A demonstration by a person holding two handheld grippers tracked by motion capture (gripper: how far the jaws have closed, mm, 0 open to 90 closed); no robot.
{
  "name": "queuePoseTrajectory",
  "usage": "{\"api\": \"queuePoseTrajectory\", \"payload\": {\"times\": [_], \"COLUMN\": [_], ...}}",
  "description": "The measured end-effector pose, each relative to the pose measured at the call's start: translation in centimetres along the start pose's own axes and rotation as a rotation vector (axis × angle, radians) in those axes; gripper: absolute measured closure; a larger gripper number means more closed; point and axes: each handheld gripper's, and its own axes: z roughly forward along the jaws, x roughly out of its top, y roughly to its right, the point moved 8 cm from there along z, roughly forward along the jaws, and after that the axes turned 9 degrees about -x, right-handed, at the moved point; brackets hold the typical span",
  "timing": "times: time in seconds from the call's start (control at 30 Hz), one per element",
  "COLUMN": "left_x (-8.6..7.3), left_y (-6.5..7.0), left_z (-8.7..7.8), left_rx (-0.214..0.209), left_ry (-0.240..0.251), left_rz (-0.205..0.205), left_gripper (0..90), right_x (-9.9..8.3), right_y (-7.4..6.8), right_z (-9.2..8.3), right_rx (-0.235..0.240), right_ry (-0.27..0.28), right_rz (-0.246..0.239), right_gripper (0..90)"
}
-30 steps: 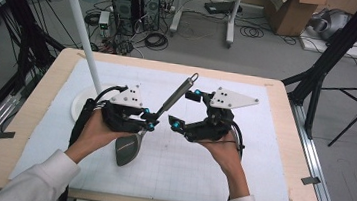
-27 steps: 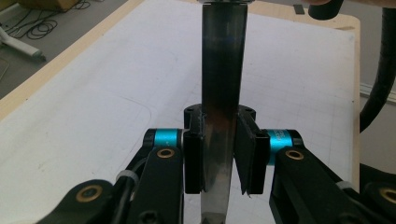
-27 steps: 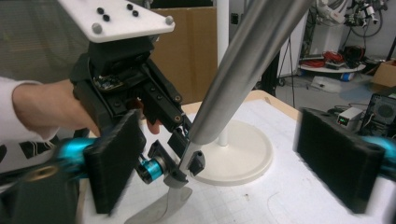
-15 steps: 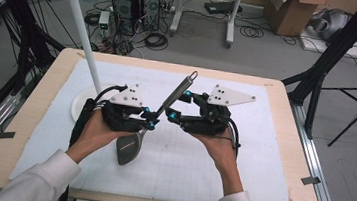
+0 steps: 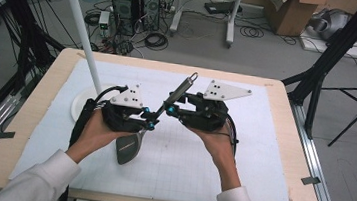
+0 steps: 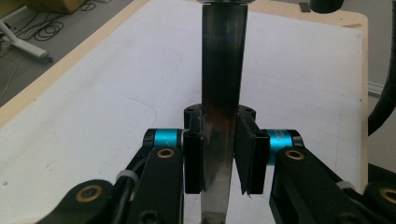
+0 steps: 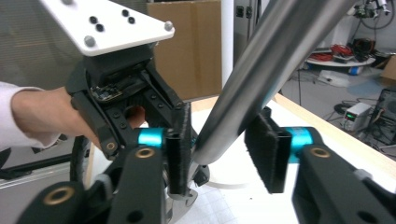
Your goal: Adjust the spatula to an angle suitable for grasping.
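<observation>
left claw (image 5: 150, 123): pressed flat on the neck of a metal spatula (image 5: 129, 145), pads either side of the thin steel strip; the blade hangs just above the counter (image 5: 271, 155).
right claw (image 5: 169, 110): jaws have just been closing round the round steel handle (image 5: 182, 88); one pad touches, the other stands just apart.
step, as judged: handover of the spatula between claws, second grip half made.
next move calls for: right pads square on the tube before the left lets go.
materials: brushed steel, smooth and slippery; ribbed black pads; white gridded mat (image 5: 185, 161).
</observation>
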Motion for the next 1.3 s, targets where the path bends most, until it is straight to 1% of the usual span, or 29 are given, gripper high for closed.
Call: {"api": "queuePoseTrajectory", "payload": {"times": [0.03,0.07,0.13,0.23,0.27,0.33,0.4,0.43,0.47,0.53,0.63,0.7,0.97,1.0,1.03,1.07,1.17,1.2,1.3], "left_x": [0.0,0.0,0.0,0.0,0.0,0.0,-0.1,-0.1,-0.1,-0.1,-0.1,0.0,0.3,0.5,0.5,0.6,0.7,0.8,0.9], "left_y": [0.0,0.0,-0.1,-0.1,-0.1,-0.1,-0.2,-0.2,-0.2,-0.3,-0.3,-0.2,-0.1,0.0,0.0,-0.1,0.0,0.1,0.1], "left_z": [0.0,0.0,-0.1,-0.1,-0.2,-0.2,-0.1,-0.1,-0.1,-0.2,-0.2,-0.2,-0.5,-0.6,-0.6,-0.9,-1.2,-1.4,-1.7], "left_rx": [0.004,0.006,0.010,0.016,0.016,0.019,0.028,0.028,0.033,0.033,0.031,0.027,0.007,0.000,0.000,0.002,-0.006,-0.017,-0.023], "left_ry": [0.001,0.006,0.002,-0.001,0.002,0.004,0.000,0.000,0.000,-0.002,-0.003,0.008,0.014,0.029,0.029,0.027,0.029,0.042,0.043], "left_rz": [0.002,0.002,0.009,0.011,0.008,0.006,0.013,0.013,0.015,0.022,0.022,0.015,0.028,0.032,0.032,0.036,0.039,0.041,0.048], "left_gripper": [74.6,74.5,74.5,74.5,74.4,74.4,74.3,74.3,74.2,74.2,74.1,74.1,72.6,69.5,67.2,65.9,62.9,60.9,58.4], "right_x": [0.1,0.2,0.3,0.5,0.5,0.6,0.7,0.7,0.8,0.9,0.9,1.0,1.4,1.6,1.6,1.6,1.6,1.7,1.7], "right_y": [0.0,-0.1,-0.1,-0.3,-0.4,-0.4,-0.6,-0.6,-0.7,-0.7,-0.8,-0.8,-0.8,-0.9,-0.9,-0.9,-0.9,-0.8,-0.8], "right_z": [0.1,0.2,0.2,0.4,0.5,0.6,0.8,0.8,0.9,1.0,0.9,0.9,0.8,0.8,0.8,0.7,0.7,0.7,0.6], "right_rx": [-0.007,0.001,0.002,0.008,0.016,0.020,0.037,0.037,0.049,0.051,0.057,0.062,0.070,0.071,0.071,0.069,0.070,0.077,0.087], "right_ry": [0.000,-0.003,0.003,0.002,-0.007,-0.002,-0.014,-0.014,-0.027,-0.025,-0.032,-0.032,-0.023,-0.031,-0.031,-0.045,-0.048,-0.042,-0.041], "right_rz": [-0.003,0.012,0.005,0.013,0.028,0.029,0.053,0.053,0.058,0.058,0.063,0.058,0.071,0.070,0.070,0.063,0.051,0.048,0.046], "right_gripper": [63.0,64.5,64.9,66.6,67.6,68.1,70.2,70.2,71.2,71.5,71.8,71.9,72.3,72.4,72.4,72.5,72.5,72.6,72.6]}}
